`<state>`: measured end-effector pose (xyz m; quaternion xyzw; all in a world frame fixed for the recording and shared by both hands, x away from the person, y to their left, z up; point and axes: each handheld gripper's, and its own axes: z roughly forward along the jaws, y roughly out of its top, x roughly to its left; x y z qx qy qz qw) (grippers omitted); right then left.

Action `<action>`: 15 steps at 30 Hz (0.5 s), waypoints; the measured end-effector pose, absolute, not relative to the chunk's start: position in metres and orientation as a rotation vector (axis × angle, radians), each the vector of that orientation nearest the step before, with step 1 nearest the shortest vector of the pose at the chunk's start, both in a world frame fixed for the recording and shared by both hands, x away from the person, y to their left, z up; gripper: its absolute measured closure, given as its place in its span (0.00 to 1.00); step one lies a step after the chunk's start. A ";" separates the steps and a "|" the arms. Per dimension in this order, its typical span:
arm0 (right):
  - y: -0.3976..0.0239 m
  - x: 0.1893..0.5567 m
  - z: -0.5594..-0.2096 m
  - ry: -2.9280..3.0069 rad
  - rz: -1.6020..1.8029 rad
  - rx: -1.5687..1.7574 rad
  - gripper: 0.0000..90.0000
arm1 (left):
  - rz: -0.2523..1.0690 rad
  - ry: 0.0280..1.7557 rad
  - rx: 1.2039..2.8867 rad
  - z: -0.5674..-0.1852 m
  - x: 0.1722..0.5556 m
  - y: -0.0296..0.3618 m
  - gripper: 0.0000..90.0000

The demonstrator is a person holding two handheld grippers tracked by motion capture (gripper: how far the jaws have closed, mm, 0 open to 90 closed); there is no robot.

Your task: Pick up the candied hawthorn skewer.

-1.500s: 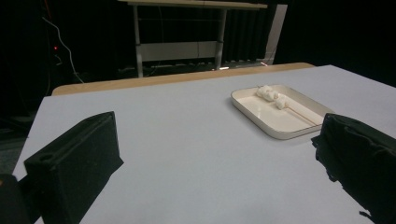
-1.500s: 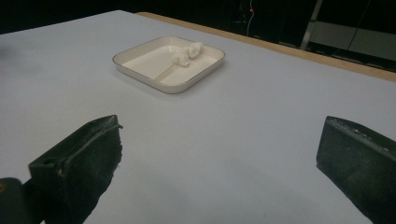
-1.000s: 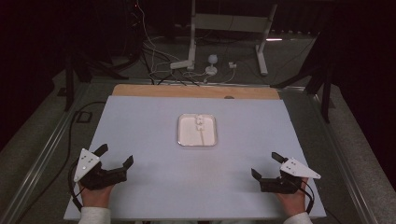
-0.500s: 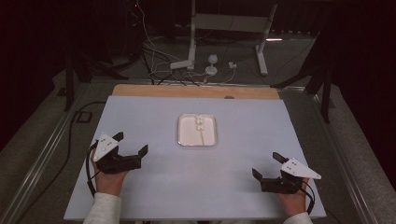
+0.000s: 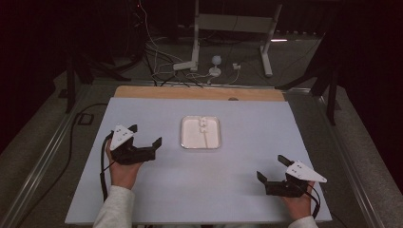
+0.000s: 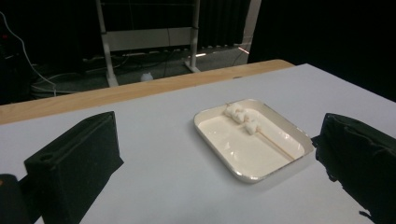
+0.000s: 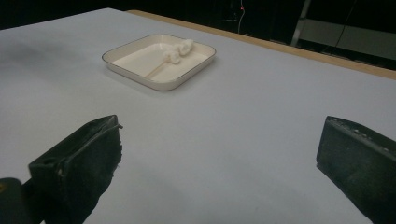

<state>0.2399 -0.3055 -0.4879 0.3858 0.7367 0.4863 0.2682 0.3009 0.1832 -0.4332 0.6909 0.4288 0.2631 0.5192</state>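
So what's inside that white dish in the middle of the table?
The white dish holds a thin wooden skewer with a few small white lumps threaded at one end, lying flat. What the lumps are can't be told, and they cover the stick's tip.

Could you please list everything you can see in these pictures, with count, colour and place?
Shallow rectangular cream-white tray: one, cream with a thin dark rim, middle of the table.
Thin pale wooden skewer with small white lumps: one, white lumps at the far end, lying inside the tray.
Light grey-blue table sheet: one, covering the tabletop.
Light wooden table edge: one strip, along the far side.
White metal stand: one, on the floor beyond the table.
Cables: several, black and white, on the floor behind the table.
Left gripper: one, black with grey plate, left of the tray, fingers open.
Right gripper: one, black with grey plate, near right corner, fingers open.
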 end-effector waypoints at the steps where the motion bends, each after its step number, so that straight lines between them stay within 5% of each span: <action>1: -0.306 0.240 -0.488 1.987 1.311 1.042 0.00 | 0.632 1.029 1.658 -0.433 0.303 0.181 0.01; 15: -0.307 0.239 -0.487 1.977 1.312 1.046 0.00 | 0.627 1.037 1.712 -0.443 0.336 0.147 0.01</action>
